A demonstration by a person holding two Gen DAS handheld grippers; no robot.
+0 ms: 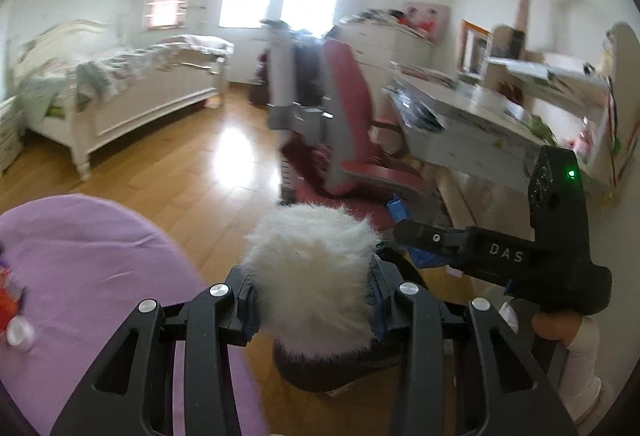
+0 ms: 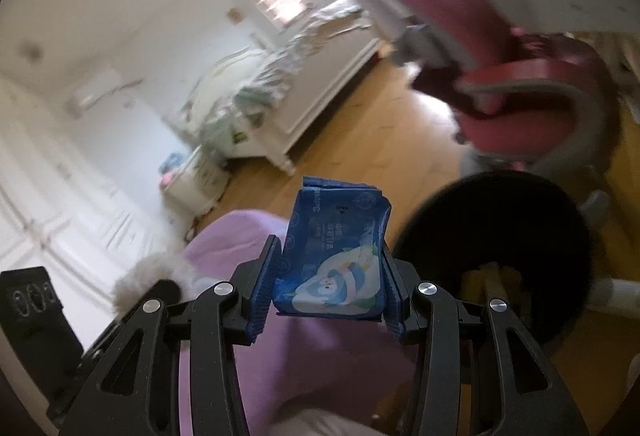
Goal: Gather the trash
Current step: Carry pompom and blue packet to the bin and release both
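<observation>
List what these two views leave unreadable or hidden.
- Left wrist view: the fluffy white thing covers the left gripper fingertips; what it is stays unclear.
- Right wrist view: the bin interior is dark, contents mostly unseen.
- Right wrist view: small print on the blue packet is too small.
- Both: desk clutter is motion-blurred.

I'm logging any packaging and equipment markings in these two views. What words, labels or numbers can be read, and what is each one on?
"DAS": raised letters on the right gripper, seen in the left wrist view.
"OPEN": small print, upside down, on the blue packet held in the right gripper.
Other print on the blue packet: too small and blurred to read.
Elsewhere: nothing legible.
</observation>
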